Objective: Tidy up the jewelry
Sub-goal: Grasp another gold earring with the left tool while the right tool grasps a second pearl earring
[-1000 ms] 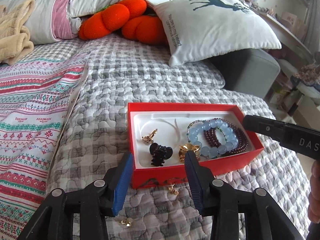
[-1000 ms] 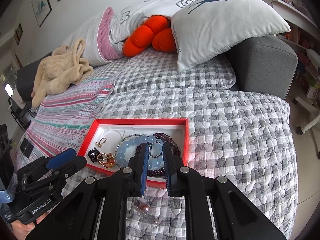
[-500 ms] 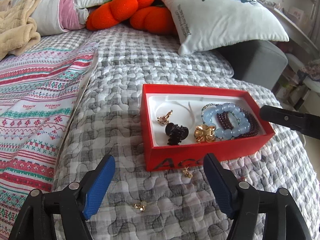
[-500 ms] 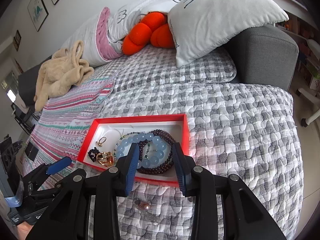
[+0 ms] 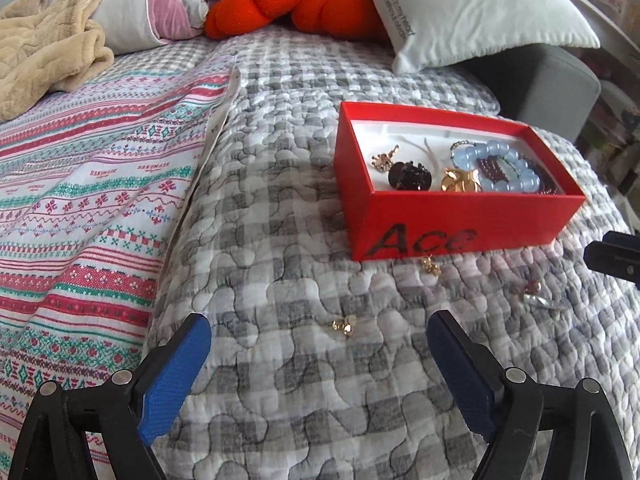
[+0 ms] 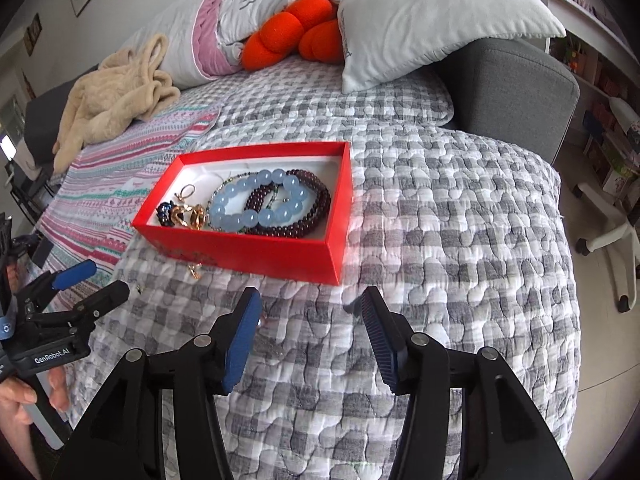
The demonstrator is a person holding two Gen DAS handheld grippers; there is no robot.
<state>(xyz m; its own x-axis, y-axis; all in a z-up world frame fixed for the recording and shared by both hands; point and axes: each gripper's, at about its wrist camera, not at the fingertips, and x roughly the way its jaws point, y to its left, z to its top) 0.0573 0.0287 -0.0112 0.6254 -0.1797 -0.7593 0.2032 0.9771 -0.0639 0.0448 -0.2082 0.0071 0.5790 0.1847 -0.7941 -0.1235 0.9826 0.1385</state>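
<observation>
A red box (image 5: pixel 460 224) (image 6: pixel 256 254) sits on the grey checked quilt. It holds a blue bead bracelet (image 6: pixel 256 204), a dark red bead bracelet (image 6: pixel 316 208), a gold piece (image 5: pixel 460 180), a black piece (image 5: pixel 408 176) and a small gold earring (image 5: pixel 384 160). Loose on the quilt lie a gold earring (image 5: pixel 345 325), a gold charm (image 5: pixel 431 267) by the box front, and a reddish bead piece (image 5: pixel 536 294). My left gripper (image 5: pixel 318 334) is open and empty, just short of the gold earring. My right gripper (image 6: pixel 310 310) is open and empty, in front of the box.
A striped blanket (image 5: pixel 92 184) covers the left of the bed. A beige garment (image 6: pixel 116 96), orange cushions (image 6: pixel 296 36) and a white pillow (image 6: pixel 432 16) lie at the back. A grey sofa arm (image 6: pixel 516 88) stands at the right, with a chair base (image 6: pixel 604 236) beyond the bed edge.
Both grippers opened wide and pulled back from the box. The right one let go of the bracelets, which now lie in the box. The left one came low over the loose earring.
</observation>
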